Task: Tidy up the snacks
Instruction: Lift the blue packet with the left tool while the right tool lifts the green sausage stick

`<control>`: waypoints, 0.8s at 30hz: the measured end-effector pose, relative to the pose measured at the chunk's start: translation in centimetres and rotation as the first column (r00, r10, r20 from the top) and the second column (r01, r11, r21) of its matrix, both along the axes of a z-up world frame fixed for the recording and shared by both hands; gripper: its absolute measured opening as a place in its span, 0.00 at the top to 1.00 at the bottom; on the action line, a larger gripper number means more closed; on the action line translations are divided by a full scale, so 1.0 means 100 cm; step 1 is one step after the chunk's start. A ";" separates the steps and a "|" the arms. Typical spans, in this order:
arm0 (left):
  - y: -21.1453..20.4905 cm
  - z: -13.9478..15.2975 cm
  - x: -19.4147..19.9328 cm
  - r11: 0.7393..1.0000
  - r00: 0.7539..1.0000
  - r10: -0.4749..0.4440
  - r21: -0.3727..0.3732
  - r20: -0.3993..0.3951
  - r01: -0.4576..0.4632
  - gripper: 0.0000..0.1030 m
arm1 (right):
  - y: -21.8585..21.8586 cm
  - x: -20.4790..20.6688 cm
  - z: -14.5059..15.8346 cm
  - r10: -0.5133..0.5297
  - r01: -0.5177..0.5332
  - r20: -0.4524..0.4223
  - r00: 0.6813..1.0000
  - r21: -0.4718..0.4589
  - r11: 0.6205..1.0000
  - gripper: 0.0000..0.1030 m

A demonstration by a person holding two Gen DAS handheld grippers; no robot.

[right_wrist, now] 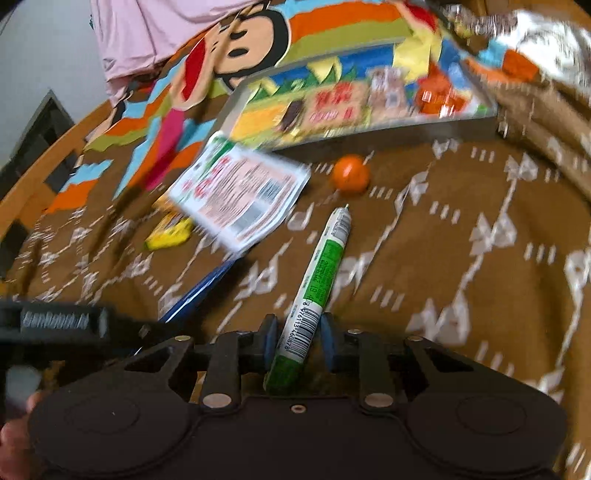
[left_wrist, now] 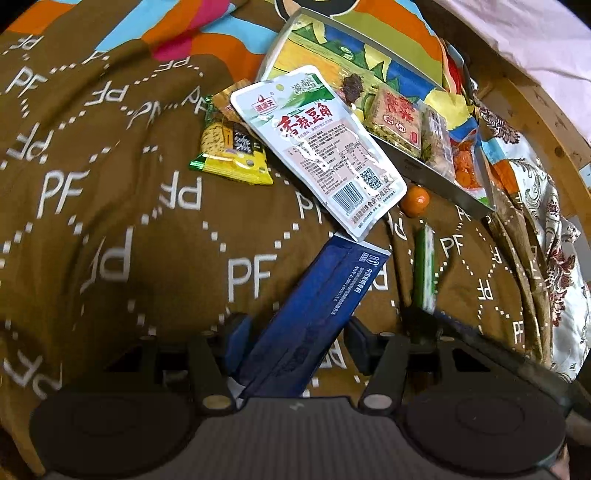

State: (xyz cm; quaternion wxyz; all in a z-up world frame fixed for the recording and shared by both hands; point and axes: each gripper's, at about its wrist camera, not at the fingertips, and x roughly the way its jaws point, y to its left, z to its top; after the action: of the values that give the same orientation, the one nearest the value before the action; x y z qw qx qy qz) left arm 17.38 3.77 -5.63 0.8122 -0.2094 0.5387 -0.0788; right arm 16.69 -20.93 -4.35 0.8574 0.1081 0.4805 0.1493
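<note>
My left gripper [left_wrist: 295, 338] is shut on a long blue snack packet [left_wrist: 314, 306] that points up and right over the brown blanket. My right gripper [right_wrist: 298, 341] is shut on a green and white stick snack [right_wrist: 314, 291], which also shows in the left wrist view [left_wrist: 424, 269]. A white pouch with red lettering [left_wrist: 317, 144] lies half on the edge of the metal tray [left_wrist: 424, 171], over a yellow packet [left_wrist: 231, 151]. A small orange ball [left_wrist: 414, 200] lies by the tray. The tray [right_wrist: 369, 136] holds several snacks.
The brown "PF" blanket [left_wrist: 110, 221] covers the bed, with a colourful cartoon print [right_wrist: 236, 40] beyond the tray. A wooden bed rail [left_wrist: 546, 129] and patterned cloth [left_wrist: 546, 206] lie to the right. A pink cloth [right_wrist: 155, 33] lies at the back.
</note>
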 end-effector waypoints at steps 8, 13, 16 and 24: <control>0.015 -0.001 -0.002 0.993 0.997 0.034 -0.107 -0.065 -0.041 0.42 | 0.003 -0.012 0.002 -0.022 0.023 0.014 1.000 -0.037 0.999 0.67; 0.011 -0.003 0.000 0.995 0.998 -0.017 -0.097 -0.056 0.012 0.35 | 0.002 0.000 -0.007 -0.046 0.047 0.023 0.999 -0.040 0.998 0.67; 0.002 -0.003 -0.001 0.994 0.996 -0.086 -0.069 -0.029 0.084 0.27 | 0.000 0.002 -0.008 -0.059 0.059 0.022 0.998 -0.028 0.998 0.70; -0.026 0.007 -0.005 0.956 0.962 -0.273 0.111 -0.003 0.271 0.25 | 0.000 0.003 -0.008 -0.059 0.059 0.001 0.998 -0.021 0.998 0.65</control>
State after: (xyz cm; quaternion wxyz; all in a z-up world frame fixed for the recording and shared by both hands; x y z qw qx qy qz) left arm 16.89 1.14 -4.89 0.8073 -0.0875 0.5610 -0.1609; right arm 16.95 -20.97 -5.17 0.8627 0.1131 0.4785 0.1188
